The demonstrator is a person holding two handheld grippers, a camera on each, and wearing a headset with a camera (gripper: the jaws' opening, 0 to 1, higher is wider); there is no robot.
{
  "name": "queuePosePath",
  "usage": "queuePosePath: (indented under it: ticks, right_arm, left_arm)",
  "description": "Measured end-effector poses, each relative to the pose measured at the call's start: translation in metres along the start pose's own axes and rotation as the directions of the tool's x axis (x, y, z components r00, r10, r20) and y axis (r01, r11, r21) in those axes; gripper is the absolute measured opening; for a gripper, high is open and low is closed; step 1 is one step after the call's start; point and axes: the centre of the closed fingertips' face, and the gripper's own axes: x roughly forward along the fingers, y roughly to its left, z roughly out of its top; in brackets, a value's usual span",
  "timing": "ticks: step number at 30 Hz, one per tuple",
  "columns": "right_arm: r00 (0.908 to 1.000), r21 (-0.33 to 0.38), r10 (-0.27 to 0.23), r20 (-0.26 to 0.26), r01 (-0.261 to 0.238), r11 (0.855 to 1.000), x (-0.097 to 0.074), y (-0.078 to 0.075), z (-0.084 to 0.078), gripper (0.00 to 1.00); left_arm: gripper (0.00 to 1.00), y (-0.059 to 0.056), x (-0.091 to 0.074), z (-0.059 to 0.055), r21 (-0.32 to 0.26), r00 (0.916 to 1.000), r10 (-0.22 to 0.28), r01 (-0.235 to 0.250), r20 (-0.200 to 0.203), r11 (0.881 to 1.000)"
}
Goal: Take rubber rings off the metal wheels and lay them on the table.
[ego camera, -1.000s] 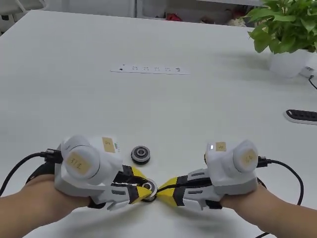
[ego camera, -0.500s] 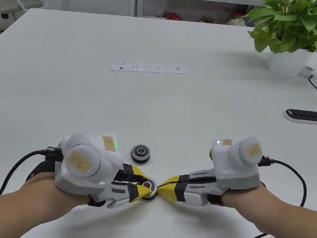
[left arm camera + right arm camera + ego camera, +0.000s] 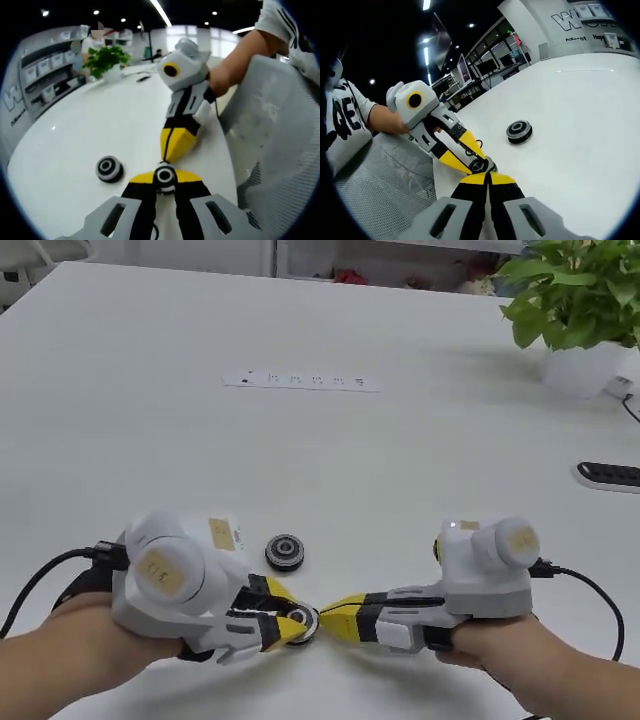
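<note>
So one metal wheel (image 3: 165, 176) is being pinched by the left gripper (image 3: 288, 624), right between its yellow jaws. The right gripper (image 3: 488, 176) is being held with jaws pressed together, tips touching that wheel's edge. Whether the rubber ring is being caught can't be told. A second wheel (image 3: 285, 550) is sitting on the table (image 3: 350, 470), just beyond the left tips.

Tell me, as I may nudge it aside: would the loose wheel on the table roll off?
Probably not: the loose wheel lies flat on the table, so it should slide rather than roll. Its dark rubber ring may drag. Its metal hub suggests weight for its size.
</note>
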Motion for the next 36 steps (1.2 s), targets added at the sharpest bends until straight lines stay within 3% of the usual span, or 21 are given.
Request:
queuePosePath:
  ticks: [13,36]
  right_arm:
    - [0.9998,0.044,0.01,0.019,-0.011,0.999,0.0004,0.0015,0.0021,0.0]
    - [0.9992,0.042,0.036,0.015,-0.037,0.998,0.002,0.0083,0.0029,0.0]
  left_arm:
    - [0.13,-0.0001,0.0003,0.0001,0.005,0.9999,0.014,-0.014,-0.004,1.0]
    - [0.13,-0.0007,0.0,-0.0004,0.001,0.9998,0.016,-0.016,-0.013,1.0]
